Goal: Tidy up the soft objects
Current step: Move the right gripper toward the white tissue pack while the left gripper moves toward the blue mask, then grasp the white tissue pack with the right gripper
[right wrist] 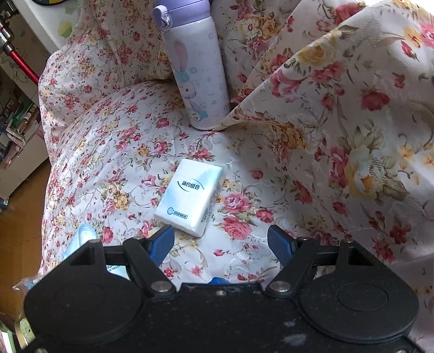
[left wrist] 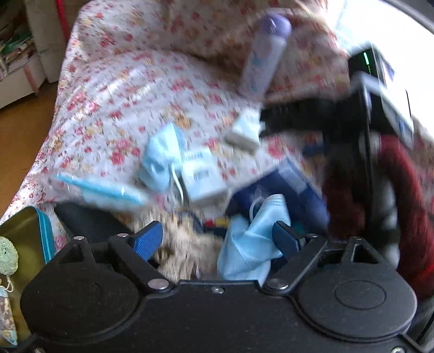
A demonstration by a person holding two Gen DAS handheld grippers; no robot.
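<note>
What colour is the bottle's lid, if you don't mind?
Lavender purple lid on the bottle, clearest in the right wrist view.

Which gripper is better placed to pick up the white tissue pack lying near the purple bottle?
Right. The right gripper is open with the tissue pack just ahead of its fingertips. The left gripper hangs over a blue face mask in another pile.

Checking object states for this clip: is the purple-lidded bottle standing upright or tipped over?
Upright, slightly leaning: the bottle stands on its base on the floral cover, lid on top.
</note>
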